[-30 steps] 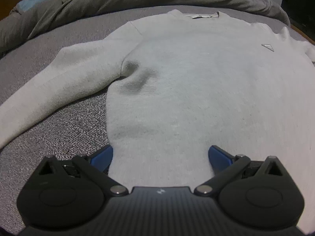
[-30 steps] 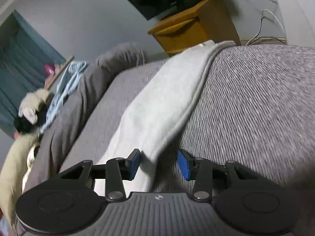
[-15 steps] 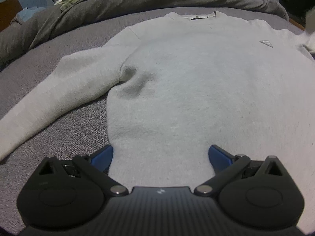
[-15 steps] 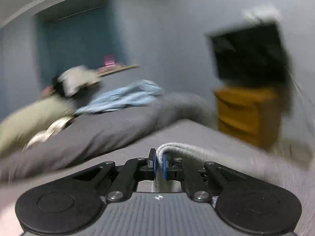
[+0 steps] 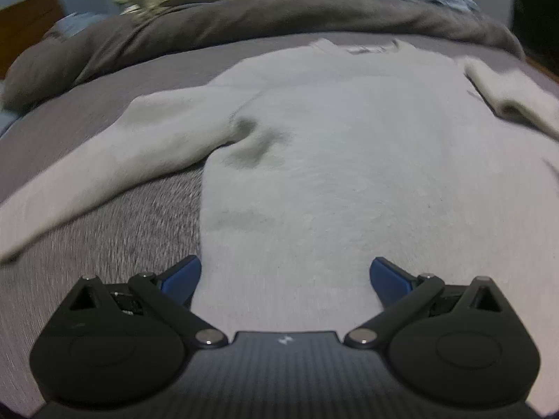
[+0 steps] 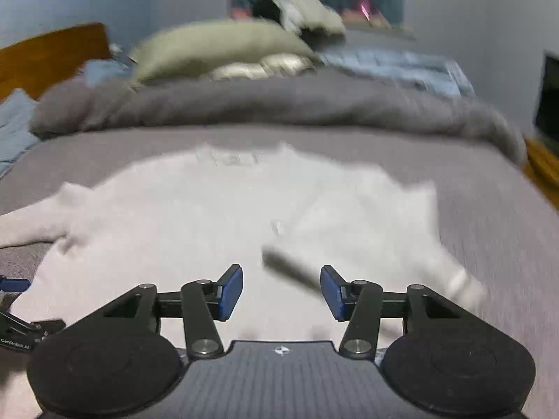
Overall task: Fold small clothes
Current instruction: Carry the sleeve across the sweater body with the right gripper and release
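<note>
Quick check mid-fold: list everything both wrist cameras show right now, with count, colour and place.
sweater: one, off-white, flat on the bed, right sleeve folded across the chest, left sleeve spread out
bed cover: one, grey, under the sweater
duvet: one, dark grey, bunched beyond the collar
pillow: one, pale green, behind the duvet
blue cloth: one, light blue, on the duvet's right
headboard: one, brown wood, far left
dark screen: one, black, far right
left tool: open, blue pads, over the hem
right tool: open, blue pads, above the folded sleeve
</note>
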The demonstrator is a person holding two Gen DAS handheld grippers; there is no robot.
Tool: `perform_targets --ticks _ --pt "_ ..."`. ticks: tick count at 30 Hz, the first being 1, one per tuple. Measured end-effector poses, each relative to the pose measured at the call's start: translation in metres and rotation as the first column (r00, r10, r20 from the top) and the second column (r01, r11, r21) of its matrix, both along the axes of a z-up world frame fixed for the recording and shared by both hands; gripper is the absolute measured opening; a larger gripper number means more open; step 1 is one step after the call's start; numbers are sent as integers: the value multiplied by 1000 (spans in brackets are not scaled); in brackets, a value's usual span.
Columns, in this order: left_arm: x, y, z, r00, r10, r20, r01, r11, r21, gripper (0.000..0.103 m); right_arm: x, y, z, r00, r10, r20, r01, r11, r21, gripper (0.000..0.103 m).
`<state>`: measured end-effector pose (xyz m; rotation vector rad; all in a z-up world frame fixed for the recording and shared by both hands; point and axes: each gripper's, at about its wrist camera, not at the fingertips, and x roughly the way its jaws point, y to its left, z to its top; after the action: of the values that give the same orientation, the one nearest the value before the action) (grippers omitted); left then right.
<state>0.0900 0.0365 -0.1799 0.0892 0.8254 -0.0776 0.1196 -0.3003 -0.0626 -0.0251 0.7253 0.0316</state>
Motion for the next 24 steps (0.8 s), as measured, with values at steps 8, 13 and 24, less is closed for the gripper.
perform_targets --ticks 8,13,24 --pt "3 -8 1 998 7 61 -7 1000 -4 103 -1 34 -14 994 -110 4 110 993 -31 79" --pt "-3 -2 -9 994 33 102 -27 998 -58 103 1 -6 -21 967 -253 -22 254 961 113 80" --pt "5 5 -14 996 28 87 -20 995 -97 103 -7 -127 -52 808 -582 -92 576 745 338 71"
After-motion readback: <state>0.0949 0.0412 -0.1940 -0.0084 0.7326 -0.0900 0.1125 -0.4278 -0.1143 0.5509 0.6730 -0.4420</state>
